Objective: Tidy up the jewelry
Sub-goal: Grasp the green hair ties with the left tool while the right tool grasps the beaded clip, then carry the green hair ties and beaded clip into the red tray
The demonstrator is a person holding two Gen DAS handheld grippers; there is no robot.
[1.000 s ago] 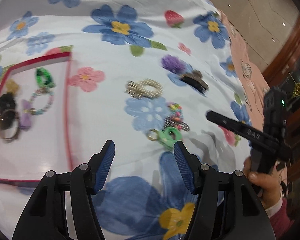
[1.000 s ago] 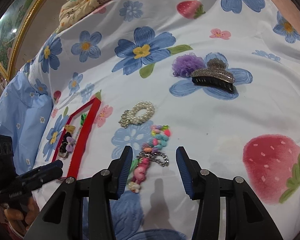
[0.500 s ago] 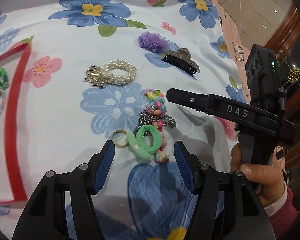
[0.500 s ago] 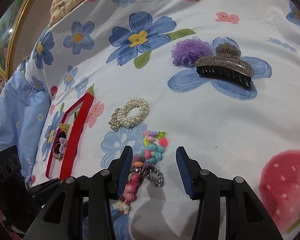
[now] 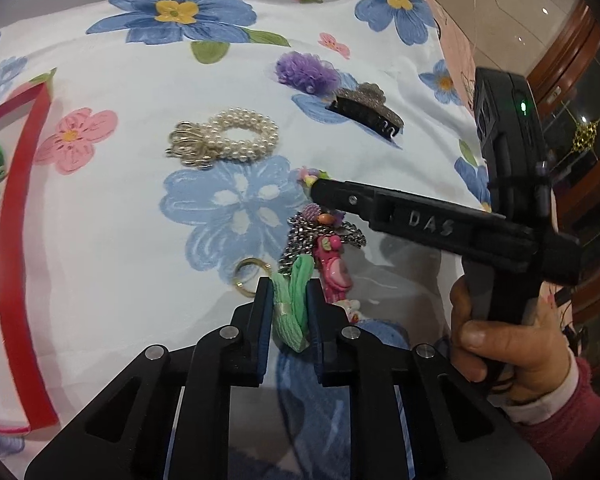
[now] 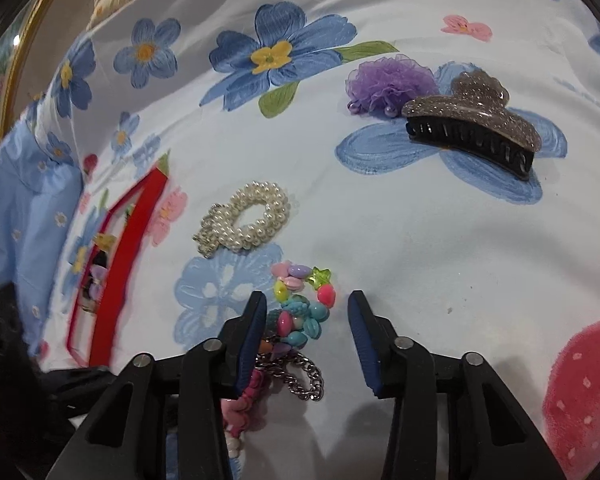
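Pick step, both hands on the tangle in the middle of the sheet [image 5: 112,208]. My left gripper [image 5: 289,308] has just been closing and its pads now pinch the green hair tie [image 5: 294,300]: the tie is squashed narrow between the jaws, gold ring [image 5: 249,278] hanging off it just to the left on the cloth.

My right gripper [image 6: 307,316] has also just been narrowing but is not on anything yet. Jaws stand apart over the bead bracelet [image 6: 300,308]; left pad is right against the beads, right pad has a clear gap. Silver chain [image 6: 300,372] and a pink charm [image 5: 334,270] lie under and behind the beads, all bunched together with the green tie.

The rest is loose on the sheet: pearl band [image 5: 230,140] beyond the pile, purple pompom [image 5: 306,70] touching the glitter claw clip [image 5: 366,114] farther off. Red-rimmed tray [image 5: 28,184] is off to the left, already holding a few pieces, well apart from the pile.

Next, I'd guess: lift the green tie out and carry it left to the tray. Catch: chain may be looped through the tie or ring, can't tell from here. So the right gripper should finish closing on the beads or pin the chain down while the left pulls up slowly. If everything lifts as one clump, stop and separate first.
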